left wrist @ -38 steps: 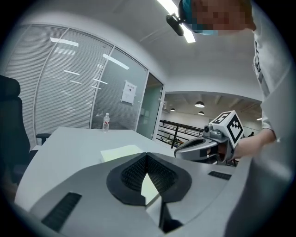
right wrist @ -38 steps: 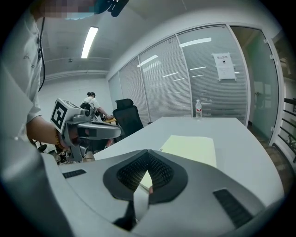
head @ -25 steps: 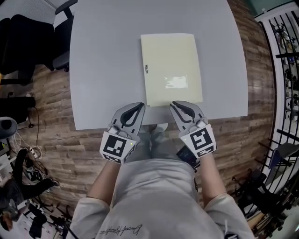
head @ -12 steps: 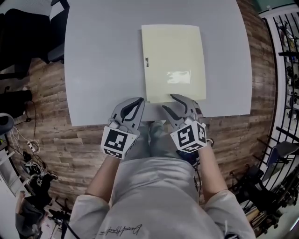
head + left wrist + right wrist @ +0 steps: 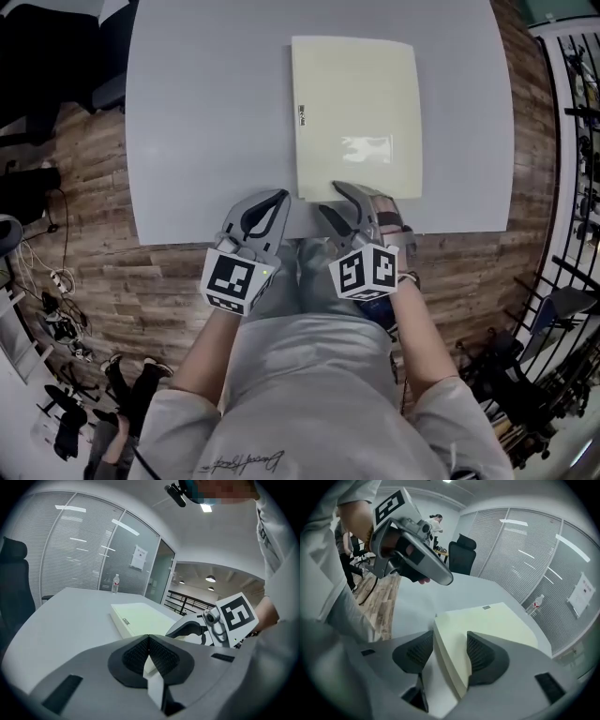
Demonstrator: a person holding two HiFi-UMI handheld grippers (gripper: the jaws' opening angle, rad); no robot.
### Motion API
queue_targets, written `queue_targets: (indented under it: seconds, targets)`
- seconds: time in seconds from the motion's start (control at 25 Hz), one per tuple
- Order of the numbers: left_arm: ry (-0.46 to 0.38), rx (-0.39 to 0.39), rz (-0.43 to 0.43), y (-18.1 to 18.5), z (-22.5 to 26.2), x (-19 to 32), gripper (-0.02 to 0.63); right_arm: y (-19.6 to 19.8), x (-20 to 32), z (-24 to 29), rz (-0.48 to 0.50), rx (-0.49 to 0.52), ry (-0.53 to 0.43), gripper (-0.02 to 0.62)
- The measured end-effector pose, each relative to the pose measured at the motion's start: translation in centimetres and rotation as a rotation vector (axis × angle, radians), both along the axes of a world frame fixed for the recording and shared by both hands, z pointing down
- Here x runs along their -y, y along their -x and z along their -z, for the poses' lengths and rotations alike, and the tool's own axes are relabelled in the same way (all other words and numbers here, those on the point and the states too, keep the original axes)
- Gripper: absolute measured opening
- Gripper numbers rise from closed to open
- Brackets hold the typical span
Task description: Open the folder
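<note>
A pale yellow folder (image 5: 358, 112) lies closed and flat on the grey table (image 5: 206, 122), with a small label on its left edge. My right gripper (image 5: 333, 199) is at the folder's near edge. Its jaws are opening, and in the right gripper view the folder's near corner (image 5: 487, 625) sits between the spread pads of the right gripper (image 5: 450, 641) without being pinched. My left gripper (image 5: 278, 197) is shut and empty at the table's front edge, left of the folder. In the left gripper view the left gripper's (image 5: 148, 637) pads meet, with the folder (image 5: 140, 618) beyond them.
A water bottle (image 5: 115, 583) stands at the table's far end. Black office chairs (image 5: 37, 56) stand left of the table on the wood floor. A black railing (image 5: 572, 141) runs along the right. A person (image 5: 436, 524) stands far off in the room.
My right gripper has rolled, dropped to the folder's near edge and gone from shut to wide open. My left gripper has sunk a little toward the table edge.
</note>
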State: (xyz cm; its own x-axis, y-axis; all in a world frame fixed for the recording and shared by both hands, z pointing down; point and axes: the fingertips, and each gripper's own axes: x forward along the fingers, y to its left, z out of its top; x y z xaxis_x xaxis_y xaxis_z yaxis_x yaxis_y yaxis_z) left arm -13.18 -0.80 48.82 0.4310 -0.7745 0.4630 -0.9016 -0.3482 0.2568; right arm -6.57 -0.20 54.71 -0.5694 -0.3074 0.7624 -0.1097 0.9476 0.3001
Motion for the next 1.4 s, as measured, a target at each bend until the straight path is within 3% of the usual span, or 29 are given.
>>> queue_targets:
  seconds: [0.28,0.56,0.8,1.04,1.2,1.4]
  targets:
    - [0.012,-0.002,0.000,0.1,-0.4,-0.1,0.009,0.2,0.6,-0.7,-0.005,-0.038,-0.094,0.197]
    - [0.028,0.027,-0.039,-0.9,-2.1,-0.1,0.009,0.5,0.1,0.7,-0.049,0.058,0.002,0.113]
    - [0.040,0.053,-0.077,-2.7,-4.1,0.5,0.009,0.3,0.1,1.2,-0.075,0.092,-0.024,0.058]
    - [0.030,0.051,-0.085,-2.8,-4.5,0.7,0.009,0.6,0.2,1.9,-0.091,0.120,-0.072,0.038]
    - [0.016,0.103,-0.101,-2.7,-4.7,0.6,0.009,0.6,0.5,3.3,-0.130,0.163,-0.103,0.029]
    - [0.049,0.111,-0.097,-2.6,-5.1,0.7,0.009,0.5,0.9,4.4,-0.159,0.189,-0.124,0.025]
